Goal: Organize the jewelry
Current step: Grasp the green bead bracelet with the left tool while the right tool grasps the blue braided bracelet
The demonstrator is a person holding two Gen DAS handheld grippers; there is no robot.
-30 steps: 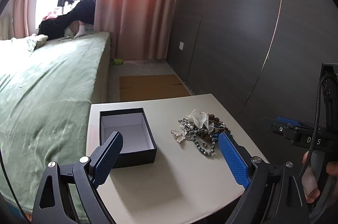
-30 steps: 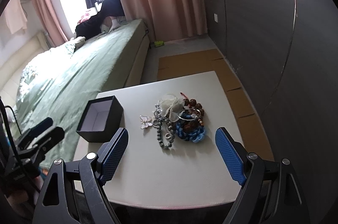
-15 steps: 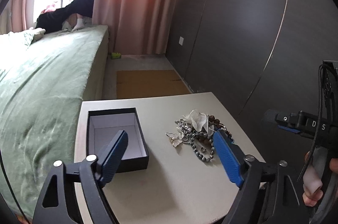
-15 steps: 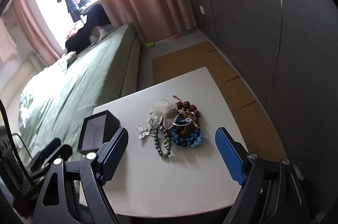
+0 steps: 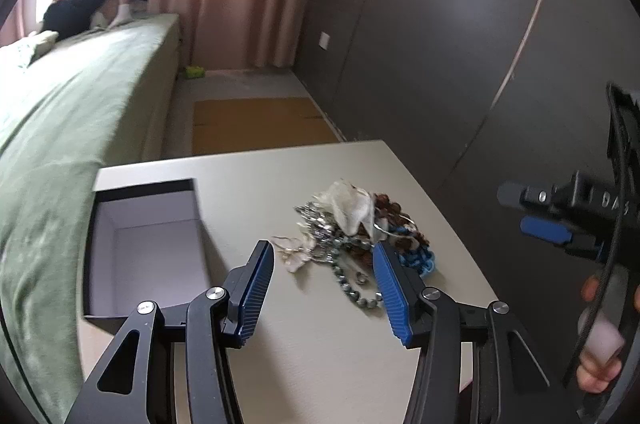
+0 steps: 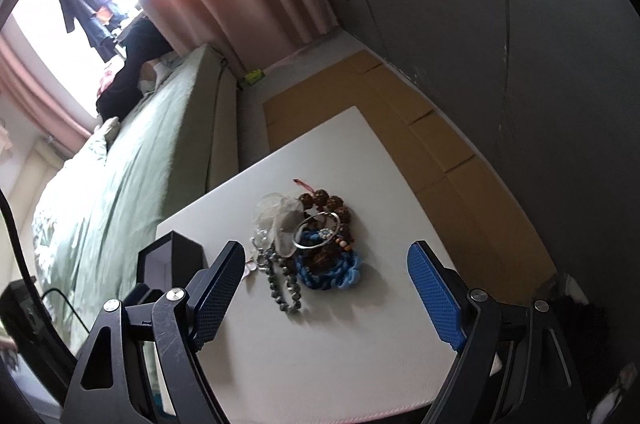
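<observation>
While both tools, left [image 5: 323,262] & right [image 6: 326,270], hover open over the jewelry [image 6: 308,244], nothing's boxed; next probably a pinch, w/ transfer to box [image 5: 140,244].

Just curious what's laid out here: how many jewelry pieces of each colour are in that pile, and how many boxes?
Pile counts are approximate; pieces overlap.
Blue braided bracelet: 1
Brown bead bracelet: 1
Grey bead strand: 1
Silver bangle: 1
White sheer flower piece: 1
Pale butterfly piece: 1
Black open box: 1
Total: 7
</observation>
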